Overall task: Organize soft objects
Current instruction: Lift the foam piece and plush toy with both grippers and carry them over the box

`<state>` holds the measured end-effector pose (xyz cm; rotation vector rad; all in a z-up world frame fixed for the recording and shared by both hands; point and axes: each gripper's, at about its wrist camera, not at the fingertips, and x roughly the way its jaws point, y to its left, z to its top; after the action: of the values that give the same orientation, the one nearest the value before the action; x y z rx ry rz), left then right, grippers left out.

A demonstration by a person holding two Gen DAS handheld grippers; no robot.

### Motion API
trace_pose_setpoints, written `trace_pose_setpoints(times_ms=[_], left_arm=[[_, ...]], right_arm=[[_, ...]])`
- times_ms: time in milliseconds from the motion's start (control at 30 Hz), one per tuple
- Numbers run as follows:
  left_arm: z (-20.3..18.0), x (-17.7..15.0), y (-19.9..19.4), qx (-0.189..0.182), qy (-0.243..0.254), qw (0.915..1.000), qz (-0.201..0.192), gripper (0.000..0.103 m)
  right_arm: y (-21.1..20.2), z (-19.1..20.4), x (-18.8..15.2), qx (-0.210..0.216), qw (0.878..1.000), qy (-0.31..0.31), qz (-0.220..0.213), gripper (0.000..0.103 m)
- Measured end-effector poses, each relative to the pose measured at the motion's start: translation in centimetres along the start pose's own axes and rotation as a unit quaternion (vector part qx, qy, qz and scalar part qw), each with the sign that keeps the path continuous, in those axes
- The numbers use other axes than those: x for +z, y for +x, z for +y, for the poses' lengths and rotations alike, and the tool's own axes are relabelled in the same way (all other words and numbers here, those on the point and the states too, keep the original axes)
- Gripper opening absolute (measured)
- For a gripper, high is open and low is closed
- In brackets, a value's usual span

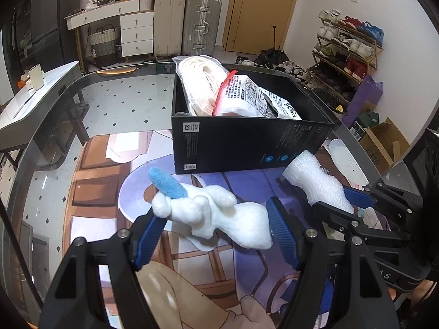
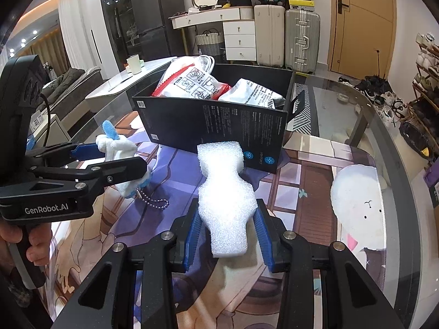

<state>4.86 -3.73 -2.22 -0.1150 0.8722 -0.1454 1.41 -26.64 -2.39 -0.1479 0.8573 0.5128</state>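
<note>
My left gripper (image 1: 216, 230) is shut on a white plush toy (image 1: 216, 213) with a blue ear, held above the printed mat; it also shows in the right wrist view (image 2: 120, 150), with a bead chain (image 2: 153, 201) hanging from it. My right gripper (image 2: 229, 235) is shut on a white foam piece (image 2: 225, 194), also visible in the left wrist view (image 1: 318, 183). A black open box (image 1: 247, 142) stands just behind both, holding plastic packets (image 1: 247, 93); it also shows in the right wrist view (image 2: 214, 128).
The glass table (image 1: 123, 93) carries a printed mat (image 2: 307, 186). A side table with a cup (image 1: 35, 75) stands at the left. Suitcases (image 1: 186, 24), a dresser and a shoe rack (image 1: 348, 49) line the room behind.
</note>
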Motion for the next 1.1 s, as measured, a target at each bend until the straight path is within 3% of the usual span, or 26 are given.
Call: trace_pose_setpoints(times_ms=[1100], left_arm=[[-0.9,4.1,-4.1,0.006,0.022,0.9986,-0.049,0.073]], right_arm=[[-6.0,1.7,5.6,0.006,0.997,-0.023,-0.068,0.038]])
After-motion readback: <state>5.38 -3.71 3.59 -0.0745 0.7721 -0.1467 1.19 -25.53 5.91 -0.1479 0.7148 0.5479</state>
